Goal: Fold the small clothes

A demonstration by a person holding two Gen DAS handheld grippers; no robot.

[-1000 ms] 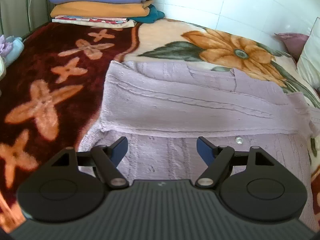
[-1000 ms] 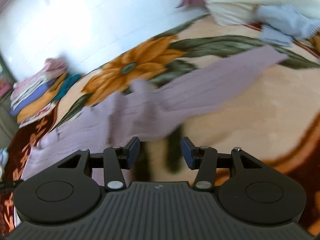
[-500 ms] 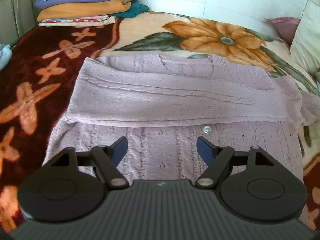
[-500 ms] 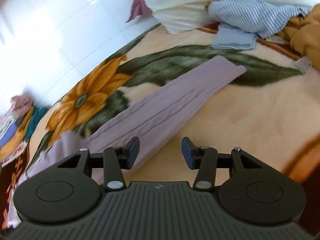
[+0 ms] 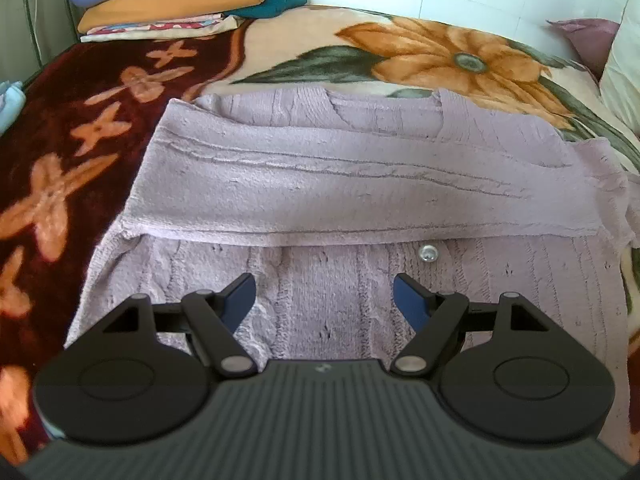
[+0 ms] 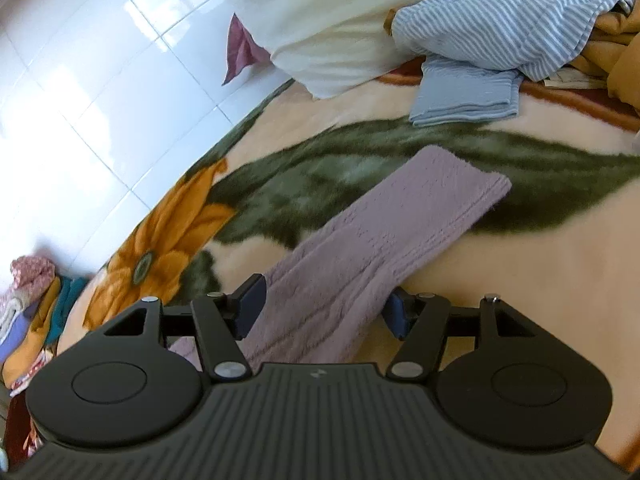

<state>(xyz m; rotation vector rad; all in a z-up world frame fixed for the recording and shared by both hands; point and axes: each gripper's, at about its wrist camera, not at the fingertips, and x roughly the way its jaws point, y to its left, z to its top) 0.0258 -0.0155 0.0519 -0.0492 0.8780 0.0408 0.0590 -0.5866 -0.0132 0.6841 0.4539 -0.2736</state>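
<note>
My left gripper (image 5: 324,296) fingers are spread apart over the soft purple knitted sweater (image 5: 360,184) mid-frame on the flowered blanket (image 5: 400,52). My right gripper (image 6: 325,306) fingers sit wide around its long purple sleeve (image 6: 384,236), not squeezing.

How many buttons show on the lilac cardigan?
1: a silver button on the cardigan front, just below the folded-over sleeve. Others may lie hidden under that sleeve.

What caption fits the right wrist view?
Open right gripper straddles the lilac sleeve lying outstretched on the floral blanket.
</note>
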